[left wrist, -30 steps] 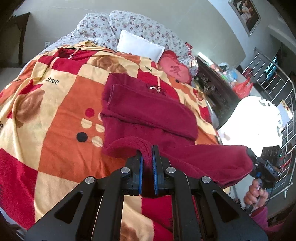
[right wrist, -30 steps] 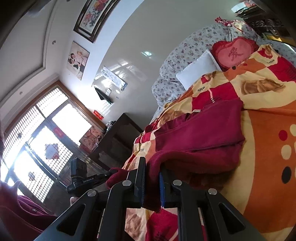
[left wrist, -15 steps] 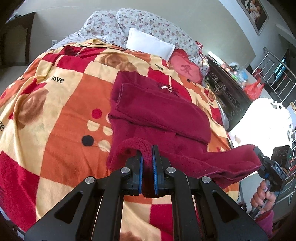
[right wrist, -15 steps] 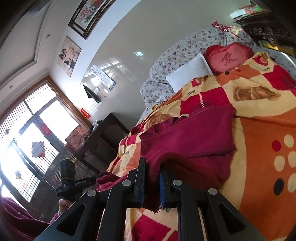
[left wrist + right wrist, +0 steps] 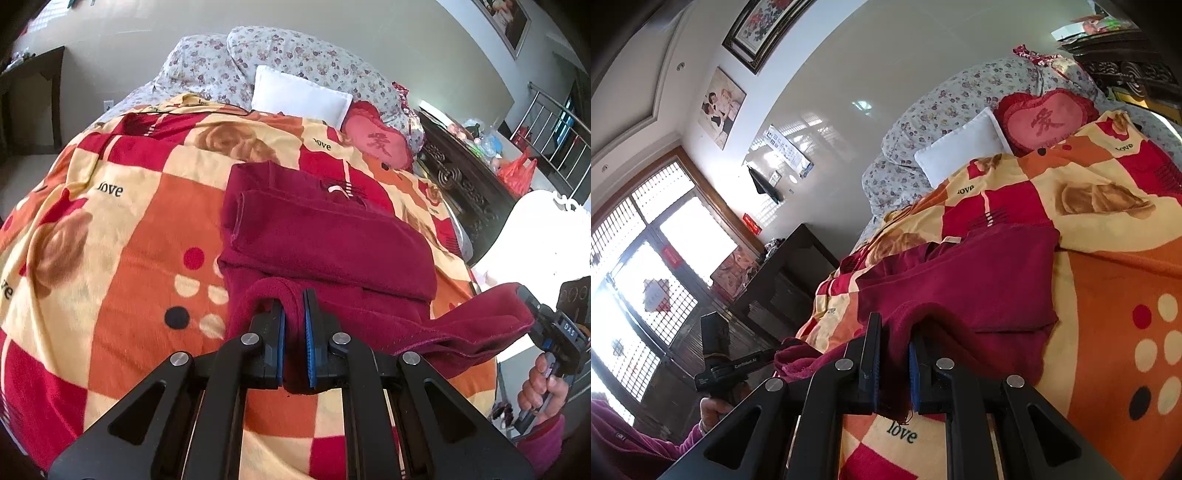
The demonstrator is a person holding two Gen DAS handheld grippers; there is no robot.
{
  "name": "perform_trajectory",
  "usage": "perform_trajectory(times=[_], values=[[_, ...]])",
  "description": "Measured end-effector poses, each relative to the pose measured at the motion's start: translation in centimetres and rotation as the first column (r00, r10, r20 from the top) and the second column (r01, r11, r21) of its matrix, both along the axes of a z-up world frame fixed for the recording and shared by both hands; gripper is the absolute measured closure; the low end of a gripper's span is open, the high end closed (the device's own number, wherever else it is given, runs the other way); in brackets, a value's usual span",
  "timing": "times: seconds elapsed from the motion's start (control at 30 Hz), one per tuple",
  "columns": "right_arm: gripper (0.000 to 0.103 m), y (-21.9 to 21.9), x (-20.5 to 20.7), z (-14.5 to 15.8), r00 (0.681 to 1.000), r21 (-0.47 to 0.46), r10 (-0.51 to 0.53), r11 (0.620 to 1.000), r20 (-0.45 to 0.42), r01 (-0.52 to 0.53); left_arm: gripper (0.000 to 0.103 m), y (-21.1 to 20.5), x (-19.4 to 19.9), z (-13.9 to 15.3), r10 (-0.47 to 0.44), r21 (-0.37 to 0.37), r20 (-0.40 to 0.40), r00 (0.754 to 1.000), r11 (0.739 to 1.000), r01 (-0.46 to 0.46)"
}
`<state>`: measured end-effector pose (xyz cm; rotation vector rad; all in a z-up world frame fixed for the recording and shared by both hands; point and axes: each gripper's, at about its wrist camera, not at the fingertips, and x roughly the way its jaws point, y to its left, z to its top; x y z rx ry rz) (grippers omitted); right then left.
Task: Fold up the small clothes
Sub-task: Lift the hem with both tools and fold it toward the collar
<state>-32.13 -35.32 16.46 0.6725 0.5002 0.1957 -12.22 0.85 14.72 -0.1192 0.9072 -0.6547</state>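
Note:
A dark red fleece garment point(image 5: 325, 236) lies partly folded on the patterned blanket point(image 5: 122, 240), its sleeves laid across its body. My left gripper point(image 5: 293, 306) is shut on the garment's near hem at the left corner, lifting it a little. At the right edge of the left wrist view, the right gripper point(image 5: 526, 299) is shut on the other end of the hem, stretched taut off the bed's side. In the right wrist view, my right gripper point(image 5: 894, 339) pinches the same red garment point(image 5: 979, 280), and the left gripper point(image 5: 775, 356) holds the hem at the far left.
A white pillow point(image 5: 301, 94), a red heart cushion point(image 5: 380, 138) and floral pillows point(image 5: 280, 59) sit at the head of the bed. A dark carved cabinet point(image 5: 465, 184) stands right of the bed. A dark desk point(image 5: 790, 280) and a large window point(image 5: 646, 266) are on the other side.
Both grippers have carried the garment's near hem forward over the bed, towards the folded sleeves. The hem stays stretched between them.

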Motion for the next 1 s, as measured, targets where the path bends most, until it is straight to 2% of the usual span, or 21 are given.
perform_trajectory(times=[0.47,1.0], values=[[0.091,-1.7,2.3,-0.6,1.0,0.009,-0.025,1.0,-0.017,0.025,0.095,-2.1,2.2,0.7,-0.002,0.016,0.045,0.999,1.0,0.002],[0.091,-3.3,3.8,-1.1,0.998,0.016,-0.056,0.998,-0.03,0.057,0.095,-3.4,4.7,0.4,0.022,0.023,0.056,0.998,0.999,-0.024]])
